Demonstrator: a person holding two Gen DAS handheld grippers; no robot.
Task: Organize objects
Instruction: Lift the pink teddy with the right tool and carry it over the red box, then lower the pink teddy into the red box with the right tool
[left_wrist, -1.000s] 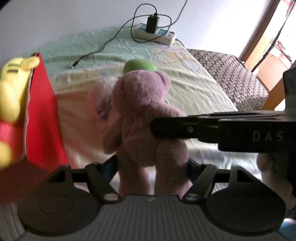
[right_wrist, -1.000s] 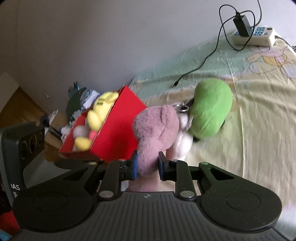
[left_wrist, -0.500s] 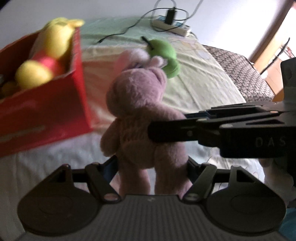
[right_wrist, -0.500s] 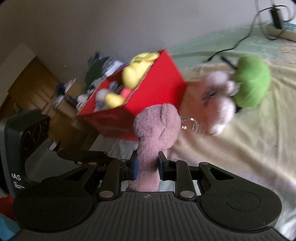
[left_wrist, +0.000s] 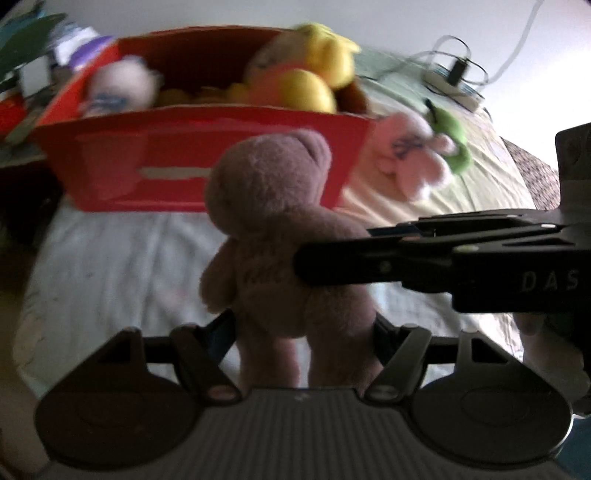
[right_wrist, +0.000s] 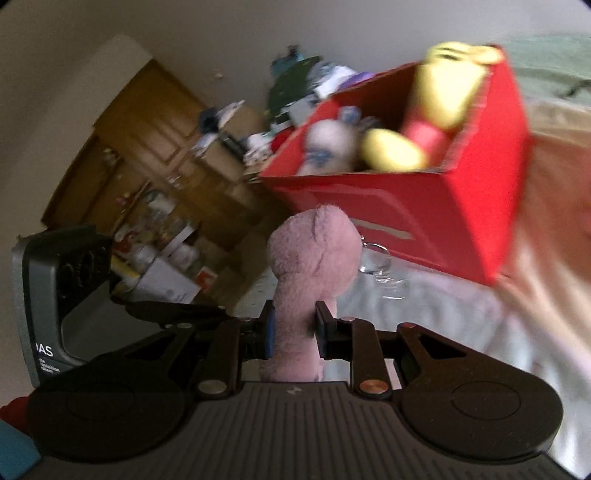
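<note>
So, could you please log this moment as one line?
left gripper: shut on pink teddy bear | right gripper: shut on it too | red box: ahead

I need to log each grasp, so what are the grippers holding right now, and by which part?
Both hold the pink teddy bear: the left gripper at its legs, the right gripper across its torso.
</note>
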